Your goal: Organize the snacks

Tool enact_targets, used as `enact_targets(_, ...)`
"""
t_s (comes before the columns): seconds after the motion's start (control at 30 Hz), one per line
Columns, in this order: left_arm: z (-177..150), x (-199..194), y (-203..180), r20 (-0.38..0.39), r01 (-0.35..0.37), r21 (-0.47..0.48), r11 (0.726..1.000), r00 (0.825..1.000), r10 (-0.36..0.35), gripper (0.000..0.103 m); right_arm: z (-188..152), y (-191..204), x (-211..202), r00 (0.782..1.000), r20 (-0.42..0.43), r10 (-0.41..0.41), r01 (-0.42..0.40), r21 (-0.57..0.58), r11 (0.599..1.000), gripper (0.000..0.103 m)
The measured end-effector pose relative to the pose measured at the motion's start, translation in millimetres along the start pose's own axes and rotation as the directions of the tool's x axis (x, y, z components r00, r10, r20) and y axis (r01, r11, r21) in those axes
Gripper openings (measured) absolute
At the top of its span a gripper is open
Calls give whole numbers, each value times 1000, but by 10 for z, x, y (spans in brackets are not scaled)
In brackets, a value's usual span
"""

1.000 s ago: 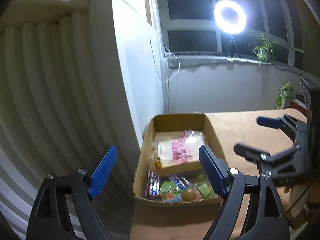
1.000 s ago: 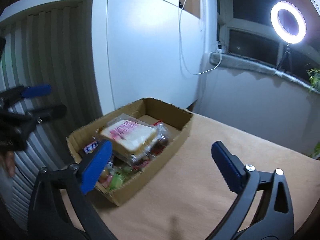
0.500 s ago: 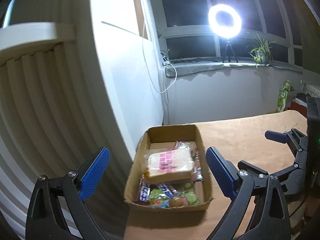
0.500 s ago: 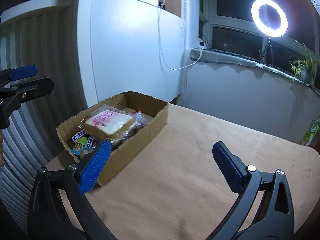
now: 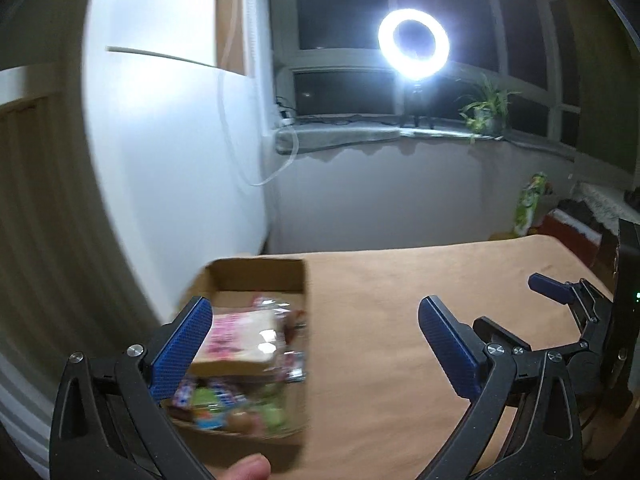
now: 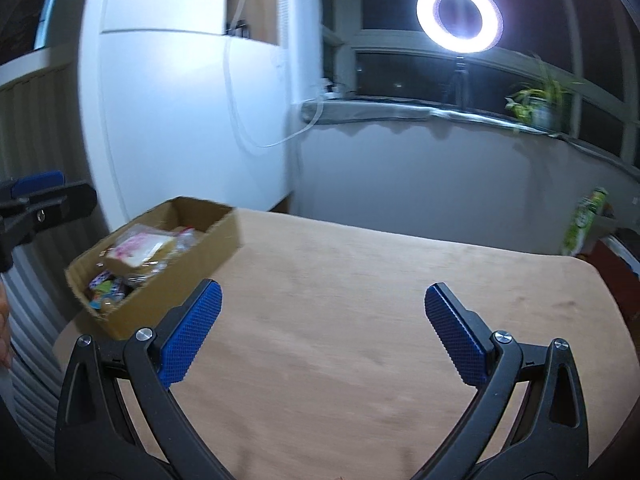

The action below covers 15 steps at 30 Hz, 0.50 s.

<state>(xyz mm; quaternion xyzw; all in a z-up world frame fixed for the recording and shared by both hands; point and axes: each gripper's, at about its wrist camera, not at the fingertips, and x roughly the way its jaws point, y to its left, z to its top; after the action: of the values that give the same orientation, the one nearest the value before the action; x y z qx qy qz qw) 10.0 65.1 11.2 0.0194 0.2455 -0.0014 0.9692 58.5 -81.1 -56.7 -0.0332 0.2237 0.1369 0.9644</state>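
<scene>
Apparently box (image 6: 192, 276) at table (image 6: 380, 320) corner | both grippers wide, unladen

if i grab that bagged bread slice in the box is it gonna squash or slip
The bagged bread slice looks soft and light, so a firm pinch would likely squash it. Its clear wrapper shows glossy highlights, so it may slip or crinkle. It lies atop the smaller snacks in the cardboard box, so lifting should be unobstructed.

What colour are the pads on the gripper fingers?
Blue, with a fine textured grid, on black arms; the pads show best in the right wrist view.
</scene>
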Motion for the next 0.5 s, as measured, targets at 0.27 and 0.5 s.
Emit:
enact_targets(0.27, 8, 236, -470, -57, 85, 8, 996, 995, -85, 103, 14, -565, -222, 994, 12, -110, 109, 63, 992, 103)
enact_targets(0.5, -8, 287, -707, -81, 64, 32, 997, 995, -61, 103, 59, -730, -398, 988, 21, -151, 149, 72, 986, 103)
